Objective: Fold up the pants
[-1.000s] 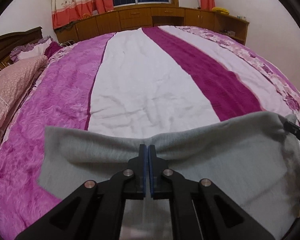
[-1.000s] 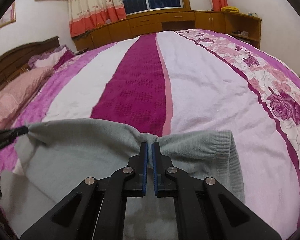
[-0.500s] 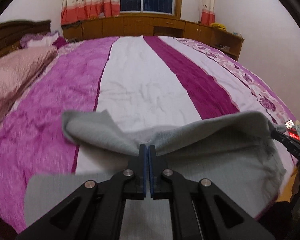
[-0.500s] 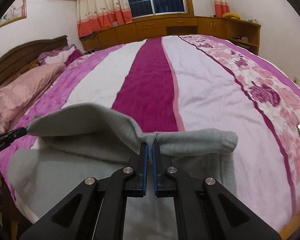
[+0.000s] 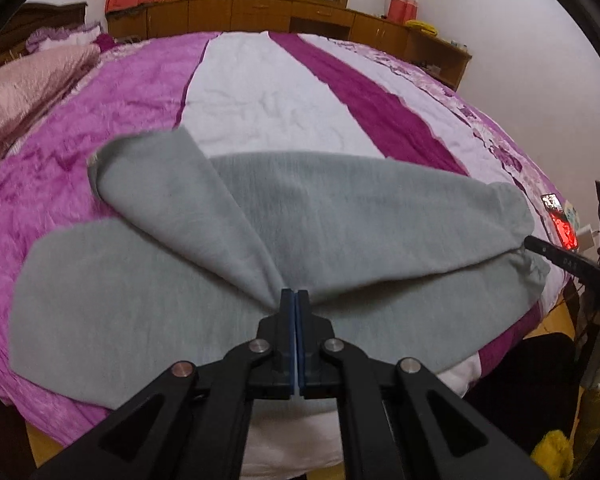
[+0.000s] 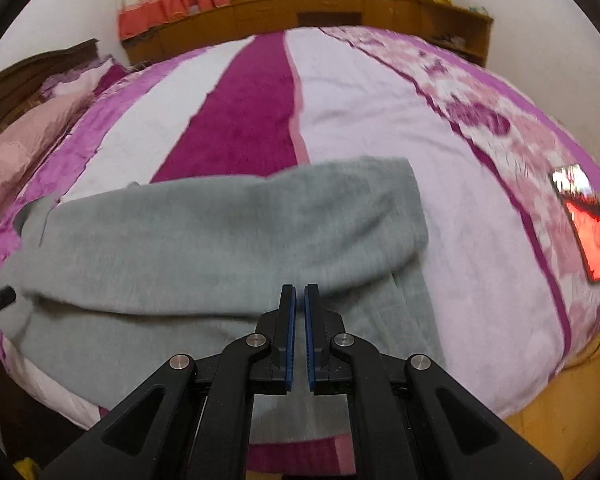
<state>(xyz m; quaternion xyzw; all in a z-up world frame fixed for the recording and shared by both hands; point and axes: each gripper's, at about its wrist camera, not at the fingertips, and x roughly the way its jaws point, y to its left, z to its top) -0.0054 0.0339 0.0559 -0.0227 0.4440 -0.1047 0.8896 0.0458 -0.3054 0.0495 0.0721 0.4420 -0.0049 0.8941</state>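
Grey pants lie across the near side of a bed with a pink, white and magenta striped cover. My left gripper is shut on a fold of the pants, lifted above the lower layer. In the right wrist view the pants are doubled over. My right gripper stands just over the folded edge with a narrow gap between the jaws; the cloth seems to lie below them, not between. The right gripper's tip shows at the pants' right end in the left wrist view.
A red-lit phone lies on the bed's right side near the edge. Pink pillows lie at the left by a wooden headboard. Wooden cabinets and a window with curtains stand behind the bed. The bed edge is close below.
Both grippers have risen and carried the near edge of the pants forward over the rest. The right gripper's jaws have parted slightly and the cloth has slipped out of them.
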